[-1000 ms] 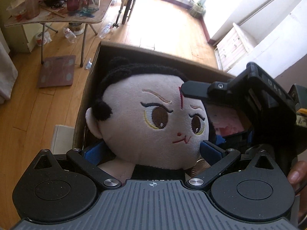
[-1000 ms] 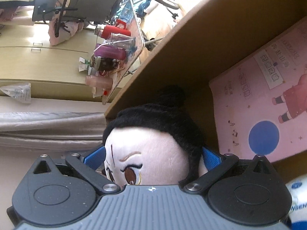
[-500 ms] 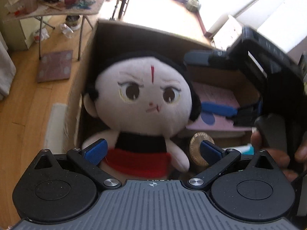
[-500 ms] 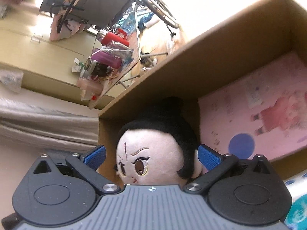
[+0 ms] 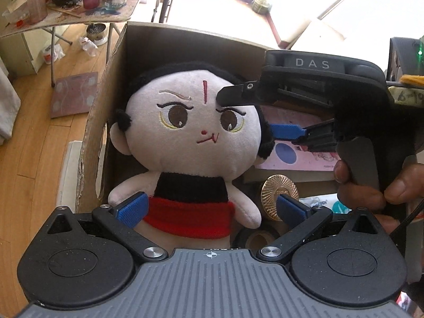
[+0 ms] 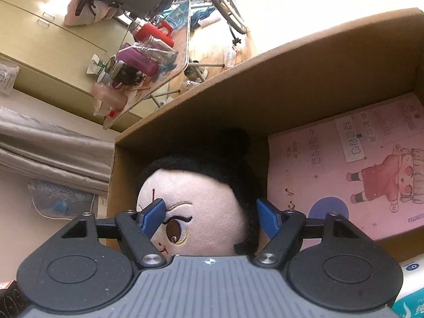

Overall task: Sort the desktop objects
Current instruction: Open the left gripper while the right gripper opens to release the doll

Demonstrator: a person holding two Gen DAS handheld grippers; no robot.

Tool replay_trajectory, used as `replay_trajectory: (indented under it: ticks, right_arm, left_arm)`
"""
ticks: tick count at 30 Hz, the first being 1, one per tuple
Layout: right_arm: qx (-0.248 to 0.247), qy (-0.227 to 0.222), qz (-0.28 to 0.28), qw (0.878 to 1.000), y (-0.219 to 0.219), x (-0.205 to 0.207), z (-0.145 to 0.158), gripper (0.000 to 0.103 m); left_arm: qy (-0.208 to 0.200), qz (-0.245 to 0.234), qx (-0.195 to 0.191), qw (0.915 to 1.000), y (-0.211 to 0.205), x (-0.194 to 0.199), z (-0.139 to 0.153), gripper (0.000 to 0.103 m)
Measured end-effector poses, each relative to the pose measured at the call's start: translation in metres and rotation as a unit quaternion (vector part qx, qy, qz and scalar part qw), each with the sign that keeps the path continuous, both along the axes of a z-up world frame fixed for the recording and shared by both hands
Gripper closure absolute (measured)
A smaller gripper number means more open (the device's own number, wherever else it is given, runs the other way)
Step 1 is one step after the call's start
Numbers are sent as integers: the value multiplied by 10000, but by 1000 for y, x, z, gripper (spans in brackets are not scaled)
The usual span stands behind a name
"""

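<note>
A plush doll (image 5: 190,143) with black hair, black top and red skirt sits upright in the left end of a cardboard box (image 5: 111,100). My left gripper (image 5: 212,209) is open, its blue pads either side of the doll's skirt without pressing it. My right gripper (image 6: 209,216) is closed on the doll's head (image 6: 201,206), one pad on the forehead, one on the black hair. In the left wrist view it (image 5: 262,114) reaches in from the right.
A pink picture book (image 6: 352,177) lies in the box beside the doll. A gold ribbed disc (image 5: 278,196), a tape roll (image 5: 259,238) and white-teal packets (image 6: 413,286) lie near the box front. A cluttered folding table (image 5: 71,8) stands on the wooden floor beyond.
My left gripper let go of the doll's head and drew back to skirt level, open. My right gripper opened briefly, then closed on the head again. The doll now sits upright.
</note>
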State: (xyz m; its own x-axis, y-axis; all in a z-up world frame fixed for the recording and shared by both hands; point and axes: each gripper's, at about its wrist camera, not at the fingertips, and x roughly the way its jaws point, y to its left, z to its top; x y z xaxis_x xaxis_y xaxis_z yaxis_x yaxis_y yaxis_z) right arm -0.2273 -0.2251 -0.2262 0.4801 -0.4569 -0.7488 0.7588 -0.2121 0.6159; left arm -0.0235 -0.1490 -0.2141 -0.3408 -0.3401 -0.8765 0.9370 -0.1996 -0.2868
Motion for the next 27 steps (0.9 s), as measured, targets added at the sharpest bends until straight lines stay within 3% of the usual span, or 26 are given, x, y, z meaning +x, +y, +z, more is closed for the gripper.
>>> replay_trajectory:
  ticks: [10,23,27]
  right_arm:
    - [188,-375,-259,9988,5,-4,-9,25]
    - [-42,-285,226,9993,-1,2,-7,21]
    - [-4,-386,113,9992,2,-10,-3,21]
  left_arm:
    - [-106,-64,-35,9999,-3,-5,-3,0]
    - [-187,-64,-114,9997,-1,-7,-3,0]
    - [-198,-40,-113,9997,-1,-7,-3,0]
